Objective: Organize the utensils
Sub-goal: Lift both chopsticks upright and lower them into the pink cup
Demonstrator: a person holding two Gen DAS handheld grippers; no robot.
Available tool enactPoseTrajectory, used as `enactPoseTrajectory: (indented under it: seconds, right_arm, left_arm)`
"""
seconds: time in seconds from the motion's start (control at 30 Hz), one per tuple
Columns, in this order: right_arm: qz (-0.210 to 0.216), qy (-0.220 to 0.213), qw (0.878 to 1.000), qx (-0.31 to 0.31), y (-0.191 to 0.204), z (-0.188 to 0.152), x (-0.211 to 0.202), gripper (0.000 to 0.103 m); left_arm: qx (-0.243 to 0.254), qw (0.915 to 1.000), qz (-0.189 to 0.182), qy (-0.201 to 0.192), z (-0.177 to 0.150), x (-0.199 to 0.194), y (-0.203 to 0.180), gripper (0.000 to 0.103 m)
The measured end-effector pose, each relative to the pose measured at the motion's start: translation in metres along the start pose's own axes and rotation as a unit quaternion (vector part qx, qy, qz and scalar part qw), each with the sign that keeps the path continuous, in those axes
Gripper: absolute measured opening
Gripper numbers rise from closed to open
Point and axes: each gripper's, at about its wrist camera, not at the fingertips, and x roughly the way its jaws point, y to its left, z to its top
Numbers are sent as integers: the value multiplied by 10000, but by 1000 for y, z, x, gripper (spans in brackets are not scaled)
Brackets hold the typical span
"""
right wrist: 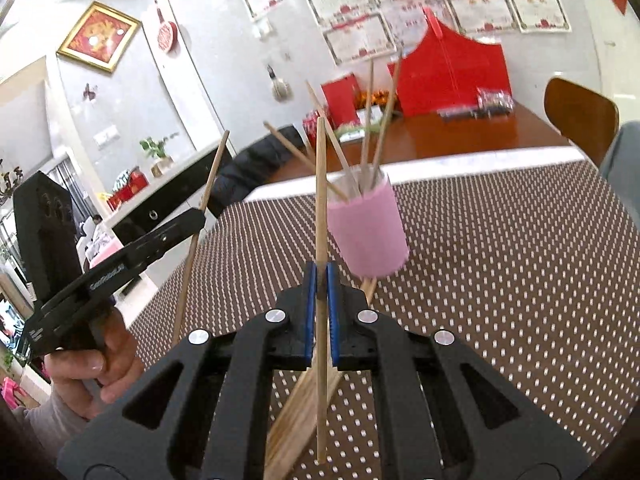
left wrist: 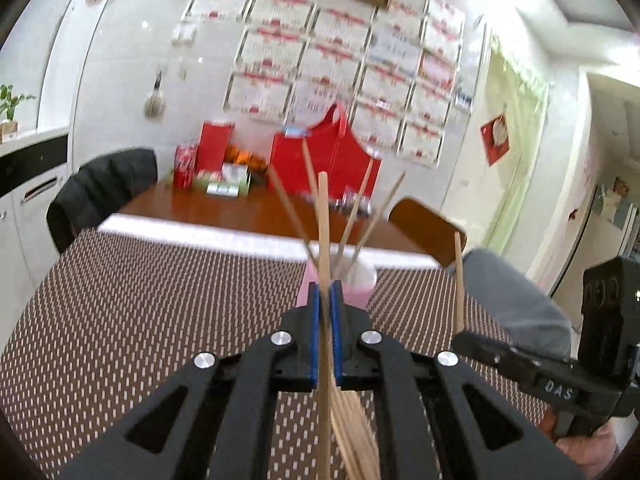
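A slender, round wooden chopstick [left wrist: 323, 236] is clamped between the blue-padded fingers of the left gripper [left wrist: 325, 300], held nearly upright just in front of a pink cup [left wrist: 362, 286]. A second chopstick [right wrist: 320, 216] is pinched likewise, upright, in the right gripper [right wrist: 320, 276], just beside the same cup [right wrist: 370, 232]. The cup is cylindrical and matte, standing on a mat [right wrist: 500, 264] of brown weave dotted with white; several thin sticks [right wrist: 376, 120] are fanned out of its mouth. A flat bundle of pale wooden sticks [right wrist: 298, 412] is seen lying on the mat below the grippers. Beyond the mat, a polished brown tabletop [left wrist: 224, 210] is shown, carrying red boxes [left wrist: 328, 156]. The glossy white wall is covered with framed certificates [left wrist: 340, 60]. A wooden chair [right wrist: 580, 120] stands at the table's side.
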Motion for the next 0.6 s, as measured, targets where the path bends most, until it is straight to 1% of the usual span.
enactPoseTrajectory:
  seconds: [0.2, 0.37, 0.5, 0.6]
  right_arm:
    - [67, -414, 9990, -162, 12, 34, -11, 6]
    - [54, -775, 9964, -333, 18, 67, -11, 6]
    - [33, -1139, 9929, -335, 16, 101, -5, 6]
    - [-31, -1362, 9902, -314, 13, 120, 1, 6]
  left_arm:
    - [-48, 9971, -278, -702, 42, 5, -5, 5]
    - [45, 9897, -575, -1310, 78, 13, -17, 5]
    - [128, 9852, -731, -1543, 94, 32, -26, 5]
    - [71, 9833, -848, -1610, 104, 55, -29, 5]
